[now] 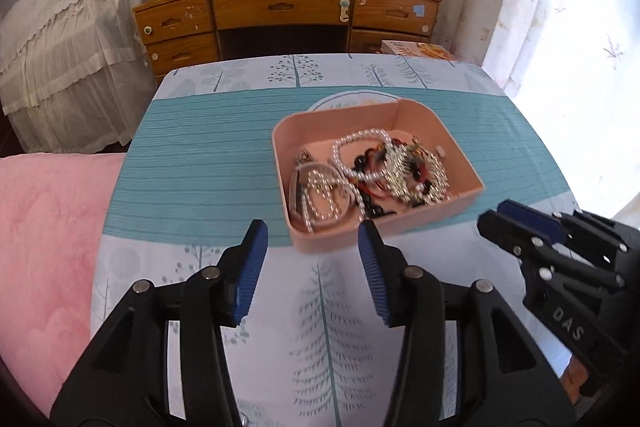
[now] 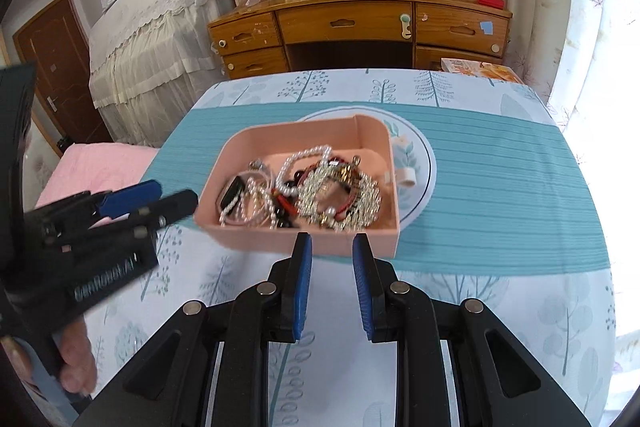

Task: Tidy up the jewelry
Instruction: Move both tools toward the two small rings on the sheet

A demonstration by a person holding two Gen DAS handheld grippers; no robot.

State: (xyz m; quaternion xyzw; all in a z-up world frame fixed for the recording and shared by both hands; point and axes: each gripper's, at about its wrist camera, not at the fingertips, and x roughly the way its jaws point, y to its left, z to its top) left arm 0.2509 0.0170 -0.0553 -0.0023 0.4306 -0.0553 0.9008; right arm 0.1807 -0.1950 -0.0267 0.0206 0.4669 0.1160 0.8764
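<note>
A pink rectangular tray (image 1: pixel 384 235) sits on the table and holds a tangle of jewelry: a white pearl bracelet (image 1: pixel 360 147), gold and crystal chains (image 1: pixel 416 171), dark red beads and a watch. In the right wrist view the tray (image 2: pixel 304 243) lies straight ahead with the pearl bracelet (image 2: pixel 304 157) and gold chains (image 2: pixel 352 199) inside. My left gripper (image 1: pixel 312 243) is open and empty just before the tray's near left corner. My right gripper (image 2: pixel 330 251) is open and empty at the tray's near wall. A small white ring (image 2: pixel 408 179) lies on a plate right of the tray.
The table has a teal and white tree-print cloth (image 1: pixel 200 155). A round white plate (image 2: pixel 424 163) lies under and right of the tray. A pink bed cover (image 1: pixel 44 247) is left of the table. A wooden desk (image 1: pixel 288 11) stands beyond, with books (image 1: pixel 420 49) at the table's far right.
</note>
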